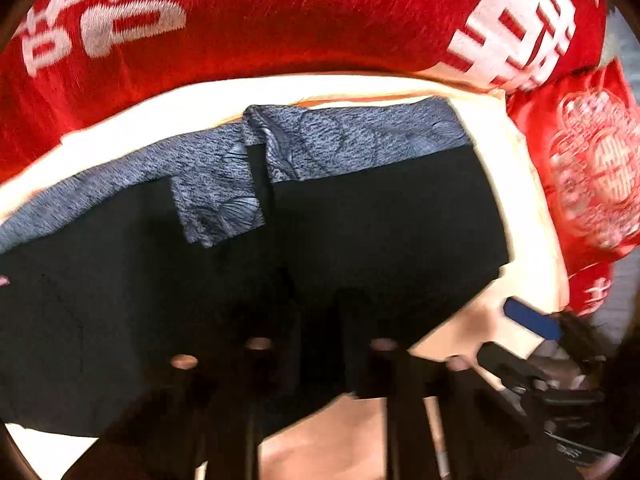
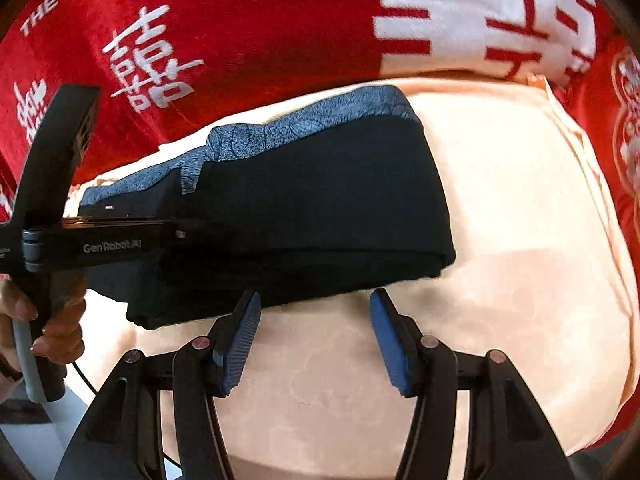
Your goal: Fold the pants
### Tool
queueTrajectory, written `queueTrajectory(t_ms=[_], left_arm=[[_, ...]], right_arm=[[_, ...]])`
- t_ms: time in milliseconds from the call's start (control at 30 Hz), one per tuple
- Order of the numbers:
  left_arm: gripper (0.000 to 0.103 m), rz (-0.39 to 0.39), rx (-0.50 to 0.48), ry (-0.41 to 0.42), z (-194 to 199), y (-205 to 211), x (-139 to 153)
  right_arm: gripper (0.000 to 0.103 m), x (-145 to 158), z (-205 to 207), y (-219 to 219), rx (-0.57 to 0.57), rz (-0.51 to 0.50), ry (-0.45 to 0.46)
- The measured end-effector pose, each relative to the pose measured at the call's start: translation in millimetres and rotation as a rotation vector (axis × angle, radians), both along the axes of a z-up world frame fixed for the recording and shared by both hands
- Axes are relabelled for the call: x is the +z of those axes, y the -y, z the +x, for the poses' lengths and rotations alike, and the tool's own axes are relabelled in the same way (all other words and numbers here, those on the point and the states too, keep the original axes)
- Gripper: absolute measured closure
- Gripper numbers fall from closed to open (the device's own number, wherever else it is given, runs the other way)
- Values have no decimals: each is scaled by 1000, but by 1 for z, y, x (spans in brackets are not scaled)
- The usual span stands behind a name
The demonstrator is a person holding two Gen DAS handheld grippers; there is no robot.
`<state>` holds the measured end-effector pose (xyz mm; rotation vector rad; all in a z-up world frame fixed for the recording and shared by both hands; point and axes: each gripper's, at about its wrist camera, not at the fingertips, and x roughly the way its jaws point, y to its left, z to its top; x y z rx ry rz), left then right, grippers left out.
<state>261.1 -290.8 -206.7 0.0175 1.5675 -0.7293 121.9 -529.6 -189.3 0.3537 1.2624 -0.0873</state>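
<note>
Only the right view shows the left gripper (image 2: pixel 192 236) clamping the pants (image 2: pixel 312 200); right gripper (image 2: pixel 314 340) gapes wide.

Left hand-held gripper (image 1: pixel 316 312) fingertips lost vs dark pants (image 1: pixel 360 220), so grip can't tell; frame blurred.

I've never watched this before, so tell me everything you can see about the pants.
The pants are black, soft-looking fabric with a blue-grey patterned waistband along the far edge. They lie folded into a flat, layered stack on a pale peach sheet, near a red blanket. The left gripper reaches over them, dark against the cloth, so whether it grips is unclear. The right gripper is open, just short of the near edge.
</note>
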Motion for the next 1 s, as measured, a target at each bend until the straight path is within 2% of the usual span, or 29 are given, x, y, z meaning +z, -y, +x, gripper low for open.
queueTrajectory(t_ms=[67, 133, 200, 300, 400, 533, 667, 900, 933, 967, 1000], left_arm=[[96, -58, 31, -3, 3, -10, 11], [96, -65, 18, 32, 1, -16, 21], [96, -43, -9, 45, -4, -23, 20], [96, 11, -27, 27, -14, -27, 1], [96, 19, -17, 38, -23, -29, -10], [95, 28, -2, 71, -25, -28, -8], [95, 42, 19, 145, -30, -31, 7], [93, 59, 80, 154, -30, -42, 13], [70, 68, 91, 156, -30, -46, 14], [32, 78, 109, 160, -29, -48, 14], [23, 84, 147, 179, -29, -54, 16]], right_arm=[[42, -1, -2, 6, -20, 12, -7], [42, -1, -5, 13, -38, 12, -13], [42, 1, -8, 18, -44, 9, -17], [42, -1, -9, 23, -49, 16, -25], [42, -3, -6, 22, -50, 18, -27], [42, -3, 5, 17, -35, 19, -11], [42, -3, 23, 7, -7, 24, 3], [42, -3, 53, -7, 14, 30, 19], [42, -4, 57, -11, 25, 31, 17], [42, -7, 62, -15, 37, 39, 7], [42, -12, 66, -22, 52, 46, -12]])
